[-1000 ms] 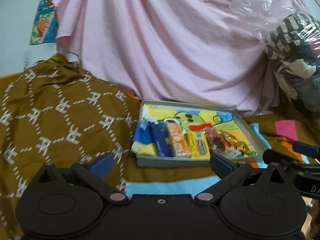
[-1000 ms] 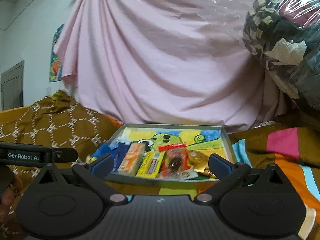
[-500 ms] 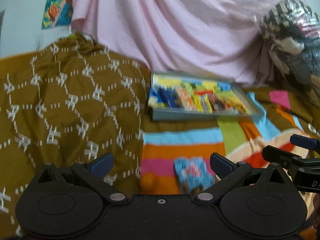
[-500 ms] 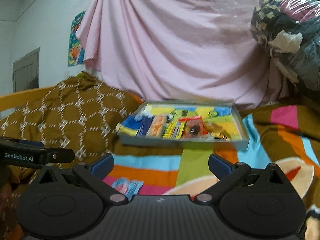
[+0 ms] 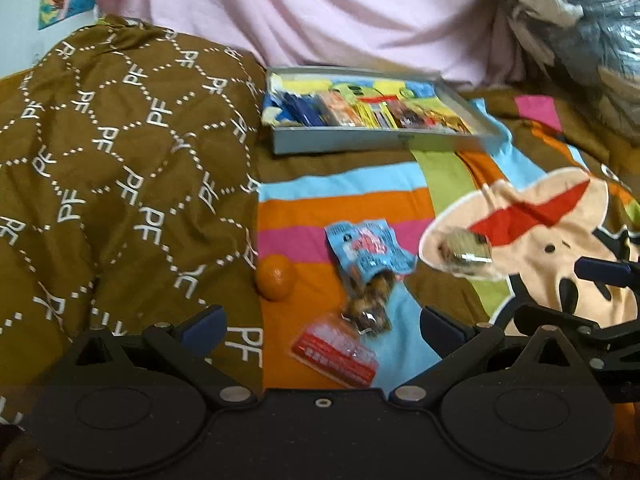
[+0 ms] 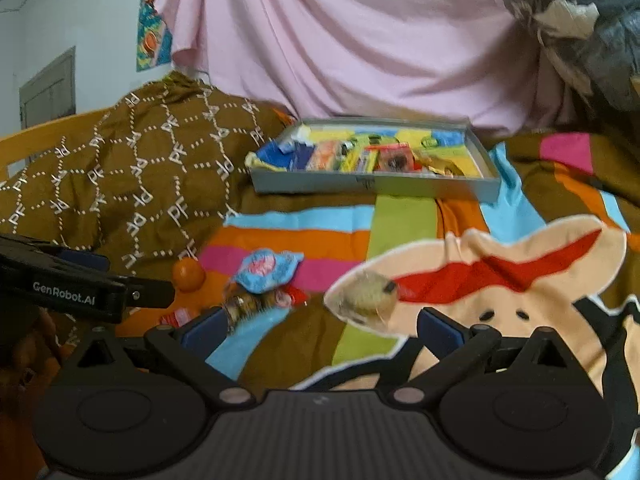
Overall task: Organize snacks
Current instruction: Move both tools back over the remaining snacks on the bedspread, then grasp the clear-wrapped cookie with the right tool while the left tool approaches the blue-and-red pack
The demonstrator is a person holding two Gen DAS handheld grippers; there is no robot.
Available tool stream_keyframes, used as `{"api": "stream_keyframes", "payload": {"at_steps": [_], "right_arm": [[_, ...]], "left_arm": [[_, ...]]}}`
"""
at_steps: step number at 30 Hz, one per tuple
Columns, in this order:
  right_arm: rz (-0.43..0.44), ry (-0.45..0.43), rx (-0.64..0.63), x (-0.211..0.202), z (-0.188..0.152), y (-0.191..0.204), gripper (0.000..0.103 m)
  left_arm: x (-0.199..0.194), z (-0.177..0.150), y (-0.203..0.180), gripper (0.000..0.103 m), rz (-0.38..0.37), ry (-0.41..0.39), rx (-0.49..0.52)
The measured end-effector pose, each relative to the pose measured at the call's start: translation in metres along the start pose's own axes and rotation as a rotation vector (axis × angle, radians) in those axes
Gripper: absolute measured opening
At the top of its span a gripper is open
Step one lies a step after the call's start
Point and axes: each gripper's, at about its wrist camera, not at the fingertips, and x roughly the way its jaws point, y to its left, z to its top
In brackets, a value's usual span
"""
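View shift: 1 second ago both cameras sat close to the tray (image 5: 376, 142), which filled the middle of each view; now both have pulled back and tipped down, so the striped blanket (image 5: 340, 204) in front of it shows.
Tray: grey, far side of the blanket, already holding a row of wrapped snacks; nothing in it looks different.
Loose snacks now in view: a blue packet (image 5: 368, 250), a clear bag of brown sweets (image 5: 370, 304) touching it, a red packet (image 5: 336, 354) nearest the left gripper, a small orange (image 5: 275, 277) beside the brown cloth (image 5: 120, 160), and a round wrapped snack (image 5: 466, 248) apart to the right.
Left gripper (image 5: 320, 326): spread wide, empty, above the red packet.
Right gripper (image 6: 316, 324): spread wide, empty, with the round wrapped snack (image 6: 366, 300) just ahead.
Meaning: my judgement is that a new pick is starting; 5 items are left outside the tray.
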Motion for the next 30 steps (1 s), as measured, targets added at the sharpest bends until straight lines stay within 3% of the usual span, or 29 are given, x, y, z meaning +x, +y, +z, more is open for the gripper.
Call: {"api": "stream_keyframes", "payload": {"at_steps": [13,24,30], "right_arm": [[-0.005,0.068,0.007,0.013,-0.007,-0.002,0.103],[0.0,0.129,0.043,0.026,-0.009,-0.015,0.103],[0.004,0.137,0.061,0.032,-0.002,-0.026,0.103]], "left_arm": [[0.014,-0.005,0.002,0.102,-0.001,0.058,-0.013],[0.029,0.001,-0.013,0.102,-0.007,0.059,0.099],[0.046,0.005,-0.015,0.102,-0.057,0.116,0.119]]}}
